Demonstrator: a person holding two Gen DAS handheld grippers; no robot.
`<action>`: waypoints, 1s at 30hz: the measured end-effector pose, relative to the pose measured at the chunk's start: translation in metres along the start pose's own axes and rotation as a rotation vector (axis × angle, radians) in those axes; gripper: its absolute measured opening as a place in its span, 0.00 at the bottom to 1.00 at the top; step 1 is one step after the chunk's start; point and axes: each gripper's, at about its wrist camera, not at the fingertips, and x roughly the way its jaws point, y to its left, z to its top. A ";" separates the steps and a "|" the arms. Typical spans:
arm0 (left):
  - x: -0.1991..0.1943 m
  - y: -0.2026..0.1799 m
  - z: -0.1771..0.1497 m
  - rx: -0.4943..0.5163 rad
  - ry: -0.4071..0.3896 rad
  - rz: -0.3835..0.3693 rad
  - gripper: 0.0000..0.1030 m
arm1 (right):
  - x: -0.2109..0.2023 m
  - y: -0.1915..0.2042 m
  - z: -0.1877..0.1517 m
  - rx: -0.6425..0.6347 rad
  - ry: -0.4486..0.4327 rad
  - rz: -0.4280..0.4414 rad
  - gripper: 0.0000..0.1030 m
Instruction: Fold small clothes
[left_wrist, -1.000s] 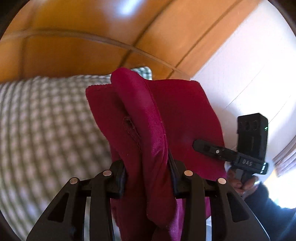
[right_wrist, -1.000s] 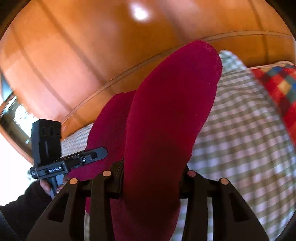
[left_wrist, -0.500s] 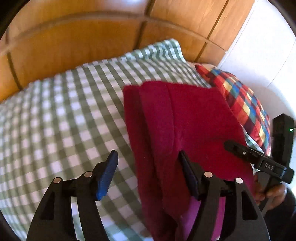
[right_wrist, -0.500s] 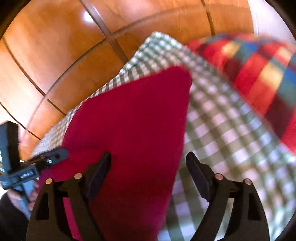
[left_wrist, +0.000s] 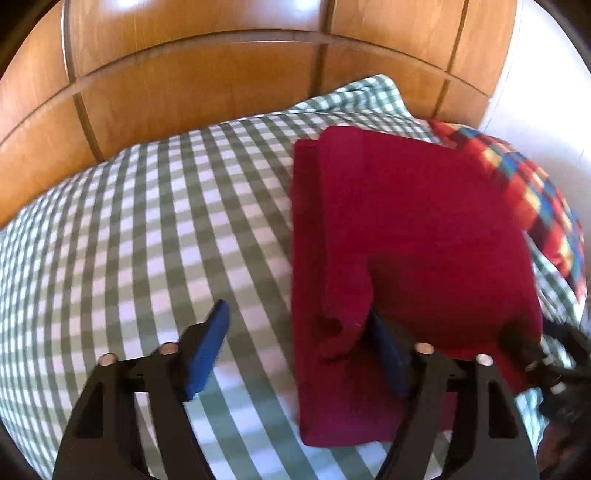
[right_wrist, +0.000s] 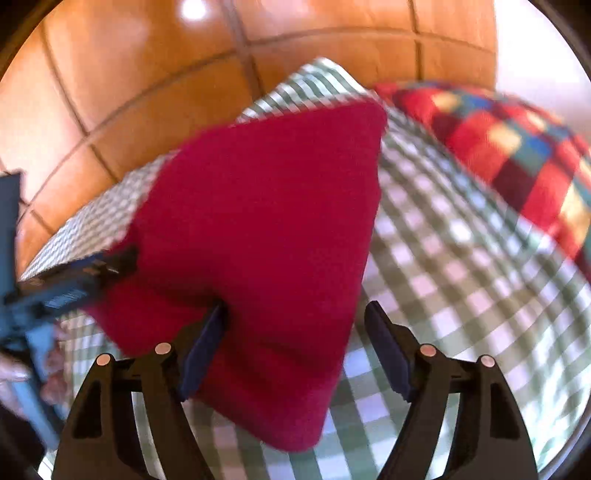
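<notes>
1. The crimson garment (left_wrist: 402, 236) lies folded into a rough rectangle on the green-checked bed cover (left_wrist: 147, 229). In the left wrist view it fills the area from 12 to 4 o'clock of centre. A second ago it hung bunched between both tools, up in front of the wooden headboard (left_wrist: 221, 85); now it rests flat.
2. The left tool (left_wrist: 295, 350) has just been opening. Its jaws are spread: the 9 o'clock pad stands clear over bare cover, while the 3 o'clock pad sits against, perhaps under, a loose flap at the garment's near left edge. Nothing is pinched.
3. The right tool (right_wrist: 295, 350) is likewise spread after opening; its last small narrowing grips nothing. The garment's near corner lies between the pads, lapping over the 9 o'clock one, and the 3 o'clock pad is apart from the cloth.
4. A multicoloured checked fabric (right_wrist: 498, 147) lies at 2 o'clock in the right wrist view, beside the garment; whether they touch is unclear.
5. Judgement: the fold has been laid down and released, so this piece looks nearly done. The loose flap by the left tool may need smoothing, and withdrawing carelessly could drag it.
</notes>
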 end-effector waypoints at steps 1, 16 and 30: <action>-0.003 0.003 0.001 -0.008 0.000 -0.010 0.73 | 0.002 -0.002 -0.001 0.030 -0.004 0.012 0.74; -0.118 0.016 -0.043 -0.067 -0.222 0.102 0.79 | -0.096 0.038 -0.024 -0.003 -0.187 -0.167 0.92; -0.193 0.017 -0.081 -0.068 -0.347 0.181 0.96 | -0.134 0.095 -0.056 -0.025 -0.283 -0.314 0.98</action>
